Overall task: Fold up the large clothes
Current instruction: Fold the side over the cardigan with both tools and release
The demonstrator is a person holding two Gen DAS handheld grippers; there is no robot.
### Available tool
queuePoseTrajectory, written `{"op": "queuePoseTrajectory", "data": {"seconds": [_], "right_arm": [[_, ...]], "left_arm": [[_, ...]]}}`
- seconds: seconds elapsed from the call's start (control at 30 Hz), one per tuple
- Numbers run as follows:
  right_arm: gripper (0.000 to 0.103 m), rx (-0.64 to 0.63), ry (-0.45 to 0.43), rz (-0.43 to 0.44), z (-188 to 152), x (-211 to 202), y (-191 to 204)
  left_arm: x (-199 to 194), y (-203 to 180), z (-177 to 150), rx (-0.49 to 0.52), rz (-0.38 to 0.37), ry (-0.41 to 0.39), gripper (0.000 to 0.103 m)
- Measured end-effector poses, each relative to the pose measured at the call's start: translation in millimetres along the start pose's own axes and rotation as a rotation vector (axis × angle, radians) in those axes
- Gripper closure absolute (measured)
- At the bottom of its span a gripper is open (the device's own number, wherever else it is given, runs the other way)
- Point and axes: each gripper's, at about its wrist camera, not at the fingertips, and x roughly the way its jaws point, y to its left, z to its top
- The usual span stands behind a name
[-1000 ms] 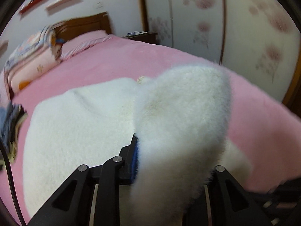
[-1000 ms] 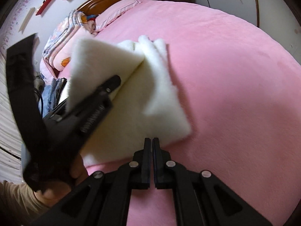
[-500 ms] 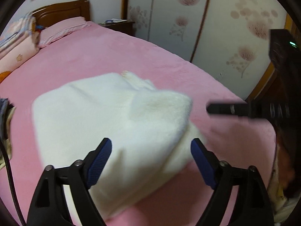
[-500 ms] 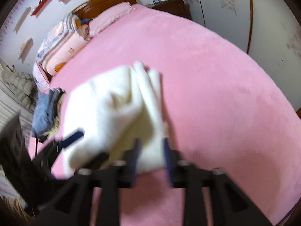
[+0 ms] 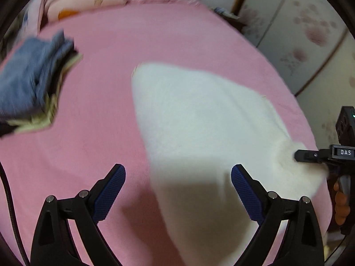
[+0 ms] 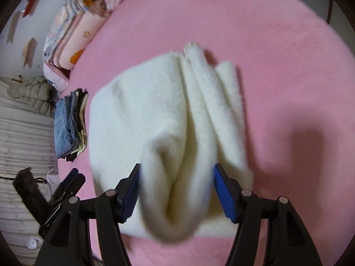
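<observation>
White garment (image 5: pixel 199 119) released — both claws opening.

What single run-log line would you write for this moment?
stage: fold released | left gripper: opening, clear | right gripper: opening, astride white fleece garment | garment: folded on pink bed

Both wrist views look down, close, sharing white garment (image 5: pixel 199 122).

Pink-covered bed (image 6: pixel 277 44) beside floral-patterned wardrobe doors (image 5: pixel 310 33).
</observation>
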Motion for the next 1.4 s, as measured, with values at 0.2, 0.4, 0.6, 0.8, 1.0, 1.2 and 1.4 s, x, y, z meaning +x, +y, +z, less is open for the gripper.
{"op": "queuePoseTrajectory", "data": {"seconds": [0.2,0.4,0.6,0.8,1.0,1.2,1.4], "right_arm": [[0.047,-0.027,0.087,-0.010,20,24,3],[0.077,-0.278,0.009,-0.110,7,19,35],[0.081,-0.337,-0.202,-0.091,-31,-20,34],[0.080,-0.279,-0.299,-0.129,-72,-20,-13],[0.078,-0.318,-0.364,-0.165,-75,11,-28],[0.061,-0.318,-0.313,-0.206,-65,-2,-13],[0.059,-0.295,-0.416,-0.242,-77,-61,-5]], "left_arm": [[25,7,-3,-0.089,-0.064,0.037,0.007],[25,-17,-4,0.006,-0.044,0.021,0.010],[13,-46,-2,0.082,-0.031,-0.025,0.013],[20,-80,-18,0.189,0.044,-0.058,0.013],[32,-98,-32,0.248,0.160,-0.122,0.011],[17,-83,-29,0.153,0.116,-0.062,0.011],[-37,-72,-44,0.105,0.098,-0.097,0.011]]}}
